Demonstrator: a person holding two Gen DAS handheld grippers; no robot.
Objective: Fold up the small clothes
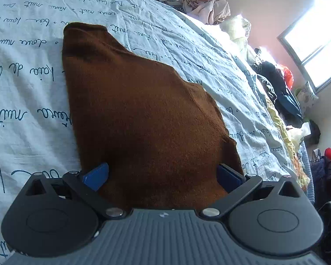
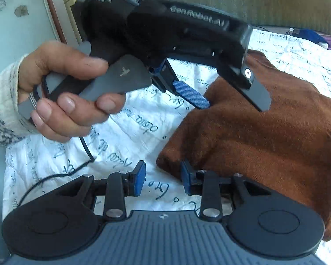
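Observation:
A brown knitted garment (image 1: 132, 110) lies on the white bedsheet with blue script (image 1: 22, 77). My left gripper (image 1: 163, 174) is wide open, its blue pads (image 1: 96, 175) straddling the garment's near edge. In the right wrist view the same garment (image 2: 264, 137) lies at right, partly folded into a thick layer. My right gripper (image 2: 163, 177) is open, its right pad (image 2: 185, 176) touching the garment's corner, the left pad over bare sheet. The left gripper (image 2: 220, 97) shows there held by a hand (image 2: 61, 88), above the garment's far edge.
Piles of clothes (image 1: 207, 4) line the bed's far side and right edge (image 1: 282, 92). A window (image 1: 315, 33) is at right. A black cable (image 2: 77, 165) trails on the sheet (image 2: 121, 137). A headboard (image 2: 253, 0) is behind.

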